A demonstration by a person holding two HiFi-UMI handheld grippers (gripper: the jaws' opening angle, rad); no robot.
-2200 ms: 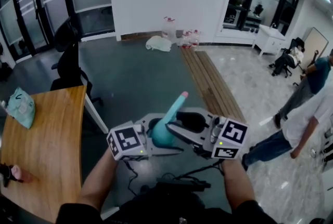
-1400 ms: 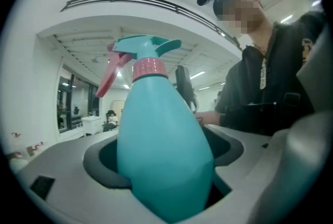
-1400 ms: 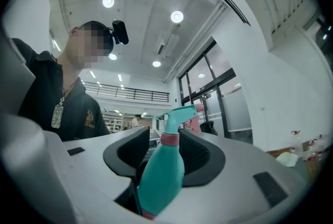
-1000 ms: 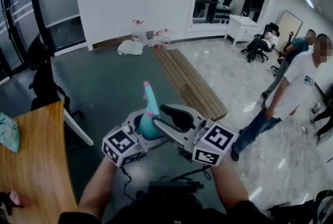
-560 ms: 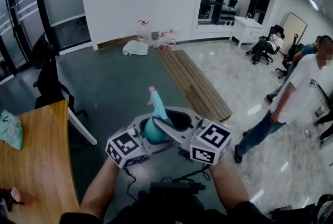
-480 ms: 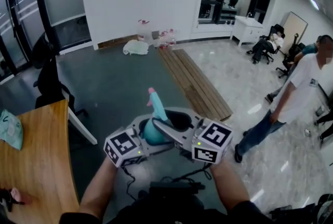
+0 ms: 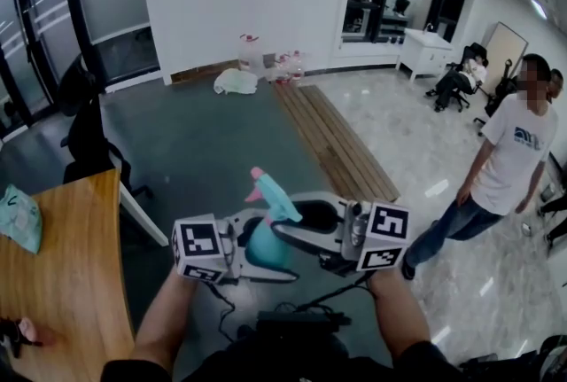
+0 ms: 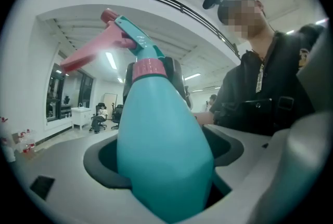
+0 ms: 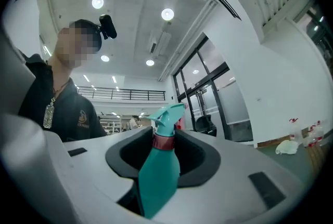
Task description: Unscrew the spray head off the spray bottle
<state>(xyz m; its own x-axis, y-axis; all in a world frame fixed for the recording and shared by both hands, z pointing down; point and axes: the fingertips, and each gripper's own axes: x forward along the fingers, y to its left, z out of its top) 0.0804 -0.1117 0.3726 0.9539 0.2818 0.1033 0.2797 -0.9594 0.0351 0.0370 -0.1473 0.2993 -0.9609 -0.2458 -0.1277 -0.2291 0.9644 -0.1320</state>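
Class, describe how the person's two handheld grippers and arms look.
Both the left gripper and right gripper are pale grey moulded plastic with black padded fingers. Each carries a white cube printed with black square markers. A black cable hangs beneath. Dark short sleeves.

Left gripper [image 8: 165, 166]: jaws clamped on the spray bottle [image 7: 264, 243] body. Right gripper [image 9: 164, 155]: jaws, having just been closing, bear on the bottle's pink collar [image 9: 164, 141]. The grippers face each other across the bottle, both near level.
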